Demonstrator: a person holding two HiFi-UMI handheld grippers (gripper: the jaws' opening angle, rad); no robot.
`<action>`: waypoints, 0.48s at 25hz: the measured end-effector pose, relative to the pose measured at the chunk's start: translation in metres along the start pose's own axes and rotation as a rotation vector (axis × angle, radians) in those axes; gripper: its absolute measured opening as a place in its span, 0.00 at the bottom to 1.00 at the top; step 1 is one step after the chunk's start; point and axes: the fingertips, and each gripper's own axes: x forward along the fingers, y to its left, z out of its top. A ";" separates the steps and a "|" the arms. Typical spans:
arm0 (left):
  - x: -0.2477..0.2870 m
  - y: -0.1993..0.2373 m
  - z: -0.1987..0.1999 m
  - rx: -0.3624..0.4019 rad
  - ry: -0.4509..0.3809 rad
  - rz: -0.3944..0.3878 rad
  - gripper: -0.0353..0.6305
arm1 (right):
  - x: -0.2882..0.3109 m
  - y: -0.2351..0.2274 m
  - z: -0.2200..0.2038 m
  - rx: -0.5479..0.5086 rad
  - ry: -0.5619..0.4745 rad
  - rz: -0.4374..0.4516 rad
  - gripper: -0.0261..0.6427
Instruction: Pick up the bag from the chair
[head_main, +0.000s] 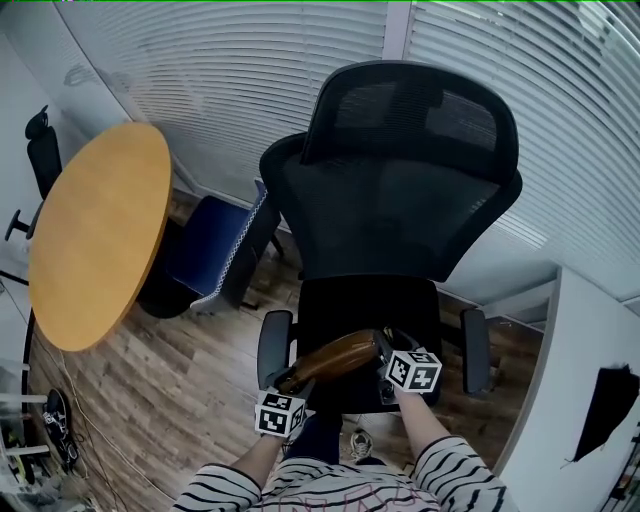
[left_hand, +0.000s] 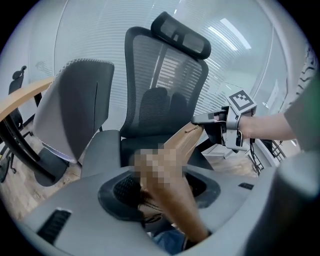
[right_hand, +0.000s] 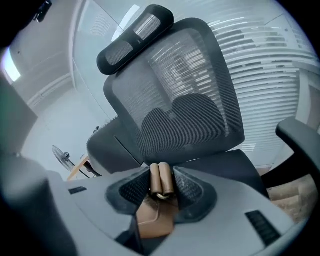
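- hanging between the two grippers, one brown bag (head_main: 335, 358) spans the front edge of the black mesh chair's (head_main: 400, 200) seat (head_main: 365, 305); whether it touches the seat i cannot tell.
- left gripper (head_main: 292, 385) is clamped on the bag's lower end, the brown body running out from between its jaws in the left gripper view (left_hand: 186, 144).
- right gripper (head_main: 383, 346) is closed on the bag's two rolled straps (right_hand: 161, 179), pinched side by side between its jaws, with the bag body below them (right_hand: 154, 220).
- two armrests (head_main: 272, 345) flank the bag, one just beside each gripper; the space above the seat up to the backrest is open.
- to the left, one blue chair (head_main: 215, 245) stands near the mesh chair, and one round wooden table (head_main: 100, 230) lies beyond it.
- a white desk edge (head_main: 585, 370) closes the right side; slatted blinds (head_main: 250, 70) close the back.
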 end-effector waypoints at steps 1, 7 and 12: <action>-0.004 -0.003 0.002 0.010 -0.003 -0.004 0.39 | -0.006 0.002 0.001 -0.003 -0.001 -0.005 0.27; -0.031 -0.022 0.017 0.074 -0.024 -0.029 0.39 | -0.047 0.014 0.016 -0.049 -0.016 0.005 0.26; -0.057 -0.044 0.037 0.131 -0.068 -0.023 0.38 | -0.086 0.023 0.037 -0.062 -0.087 -0.018 0.25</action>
